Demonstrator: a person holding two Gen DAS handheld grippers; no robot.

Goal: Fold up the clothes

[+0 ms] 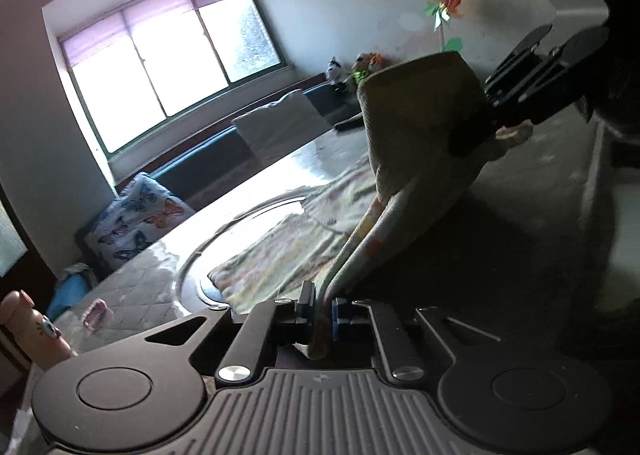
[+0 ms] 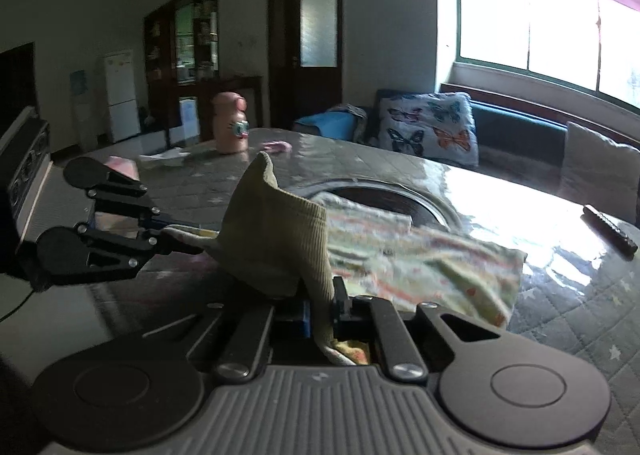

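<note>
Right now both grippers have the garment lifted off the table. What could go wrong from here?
1. The left gripper and right gripper each pinch only a thin edge of the garment; a tug apart could slip it free.
2. Most of the fabric lies bunched on the glossy table, so the fold may land skewed.
3. The remote lies near the cloth; a sweeping fold might knock it.

Pink bottle [image 2: 231,123] with a cartoon eye stands on the quilted table cover [image 2: 580,295] at about 11 o'clock, a small pink thing [image 2: 277,147] just beside it. Butterfly pillow [image 2: 430,127] sits on the bench under the window [image 2: 560,15] at 1 o'clock. Dark remote-looking bar [image 2: 610,233] lies at 3 o'clock. White fridge [image 2: 120,95] back at 10.
</note>
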